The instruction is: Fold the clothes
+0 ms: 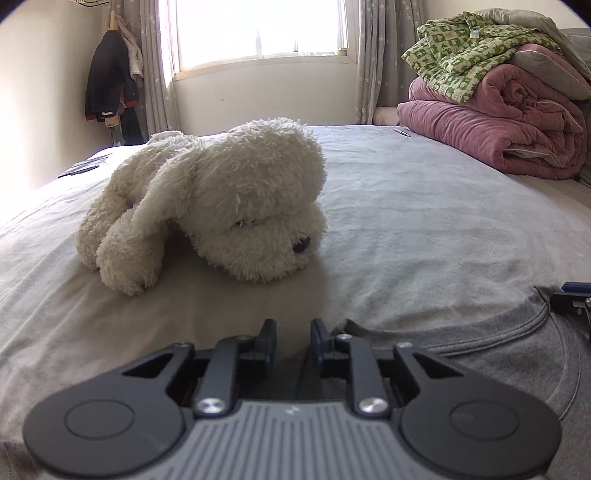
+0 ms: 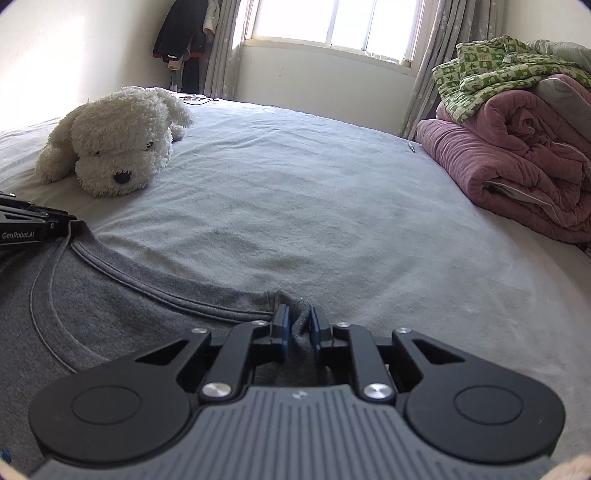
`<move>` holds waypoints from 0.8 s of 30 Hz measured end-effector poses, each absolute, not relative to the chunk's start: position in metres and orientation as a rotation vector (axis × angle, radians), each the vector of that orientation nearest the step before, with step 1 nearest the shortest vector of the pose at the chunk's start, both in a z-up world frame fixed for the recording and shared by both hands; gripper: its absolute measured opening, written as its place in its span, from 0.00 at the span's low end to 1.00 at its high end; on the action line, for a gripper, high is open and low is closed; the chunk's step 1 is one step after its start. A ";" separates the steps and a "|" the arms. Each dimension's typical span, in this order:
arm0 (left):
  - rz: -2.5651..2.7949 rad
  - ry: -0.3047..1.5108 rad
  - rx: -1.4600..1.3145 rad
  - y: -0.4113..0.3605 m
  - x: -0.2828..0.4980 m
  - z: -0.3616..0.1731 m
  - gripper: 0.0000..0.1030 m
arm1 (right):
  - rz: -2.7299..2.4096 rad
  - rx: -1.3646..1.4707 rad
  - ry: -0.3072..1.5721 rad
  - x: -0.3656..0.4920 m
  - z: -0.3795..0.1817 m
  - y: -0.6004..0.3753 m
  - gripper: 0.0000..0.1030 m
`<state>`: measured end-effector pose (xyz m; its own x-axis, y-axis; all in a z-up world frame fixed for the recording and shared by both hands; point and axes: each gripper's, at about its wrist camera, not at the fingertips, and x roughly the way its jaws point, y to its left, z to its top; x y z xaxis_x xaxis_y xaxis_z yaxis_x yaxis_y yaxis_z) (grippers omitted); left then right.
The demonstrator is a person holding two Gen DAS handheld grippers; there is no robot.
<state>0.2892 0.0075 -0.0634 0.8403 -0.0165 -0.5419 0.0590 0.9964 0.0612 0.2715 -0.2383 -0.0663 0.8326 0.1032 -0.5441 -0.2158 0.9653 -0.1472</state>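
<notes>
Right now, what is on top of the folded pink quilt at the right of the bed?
A green-and-cream patterned garment lies crumpled on the folded pink quilt, with grey bedding behind it. What the garment covers is hidden.

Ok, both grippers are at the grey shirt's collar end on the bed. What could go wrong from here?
1. The right gripper has only a thin ridge of the grey shirt between its jaws, with gaps beside it; a lift may well lose it.
2. The left gripper has its jaws open mostly over the bedsheet, beside the shirt's edge; closing could pinch sheet instead.
3. The plush dog lies just ahead; a forward sweep might snag it.
</notes>
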 end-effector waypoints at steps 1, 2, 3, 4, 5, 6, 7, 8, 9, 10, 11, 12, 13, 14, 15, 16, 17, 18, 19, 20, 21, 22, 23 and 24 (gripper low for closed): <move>-0.048 0.554 0.059 0.010 0.287 -0.058 0.43 | 0.174 -0.187 0.568 0.270 -0.061 -0.241 0.30; -0.058 0.536 0.041 0.012 0.284 -0.054 0.46 | 0.178 -0.166 0.572 0.269 -0.056 -0.245 0.36; -0.074 0.523 0.015 0.013 0.282 -0.049 0.47 | 0.185 -0.137 0.570 0.266 -0.048 -0.251 0.41; -0.091 0.509 -0.011 0.015 0.279 -0.045 0.47 | 0.191 -0.110 0.565 0.263 -0.039 -0.258 0.41; -0.129 0.497 -0.038 0.014 0.277 -0.041 0.47 | 0.192 -0.093 0.560 0.259 -0.030 -0.264 0.41; -0.166 0.485 -0.064 0.013 0.275 -0.037 0.48 | 0.187 -0.076 0.554 0.252 -0.020 -0.273 0.42; -0.207 0.478 -0.084 0.011 0.274 -0.035 0.49 | 0.177 -0.067 0.547 0.246 -0.012 -0.280 0.45; -0.247 0.477 -0.102 0.008 0.273 -0.035 0.51 | 0.165 -0.062 0.543 0.239 -0.004 -0.288 0.46; -0.288 0.477 -0.120 0.005 0.273 -0.036 0.51 | 0.157 -0.059 0.542 0.232 0.001 -0.295 0.46; -0.337 0.486 -0.138 0.000 0.274 -0.038 0.51 | 0.150 -0.056 0.546 0.226 0.005 -0.302 0.47; -0.385 0.494 -0.155 -0.005 0.275 -0.040 0.51 | 0.143 -0.052 0.554 0.219 0.007 -0.309 0.47; -0.413 0.496 -0.163 -0.009 0.275 -0.044 0.51 | 0.135 -0.047 0.562 0.212 0.009 -0.315 0.47; -0.442 0.497 -0.171 -0.013 0.275 -0.047 0.51 | 0.123 -0.037 0.567 0.205 0.009 -0.320 0.48; -0.469 0.498 -0.178 -0.017 0.276 -0.050 0.51 | 0.122 -0.027 0.577 0.199 0.009 -0.324 0.48; -0.486 0.499 -0.178 -0.020 0.277 -0.055 0.51 | 0.123 -0.018 0.587 0.193 0.008 -0.328 0.48; -0.501 0.502 -0.178 -0.023 0.278 -0.060 0.51 | 0.132 -0.012 0.596 0.188 0.006 -0.329 0.48; -0.498 0.526 -0.167 -0.027 0.281 -0.065 0.51 | 0.147 -0.012 0.609 0.182 0.004 -0.328 0.48; -0.495 0.549 -0.157 -0.030 0.284 -0.071 0.51 | 0.161 -0.029 0.623 0.178 0.002 -0.325 0.48; -0.492 0.558 -0.165 -0.029 0.286 -0.072 0.51 | 0.157 -0.053 0.625 0.175 -0.001 -0.322 0.48; -0.489 0.567 -0.172 -0.029 0.287 -0.073 0.51 | 0.150 -0.078 0.626 0.173 -0.003 -0.319 0.48; -0.486 0.575 -0.180 -0.028 0.289 -0.074 0.51 | 0.126 -0.105 0.627 0.171 -0.005 -0.320 0.48; -0.484 0.584 -0.188 -0.027 0.291 -0.075 0.51 | 0.088 -0.133 0.634 0.171 -0.007 -0.321 0.48; -0.481 0.593 -0.196 -0.027 0.292 -0.076 0.51 | 0.048 -0.135 0.648 0.170 -0.009 -0.327 0.48; -0.482 0.595 -0.203 -0.026 0.292 -0.077 0.51 | 0.058 -0.116 0.655 0.166 -0.009 -0.332 0.48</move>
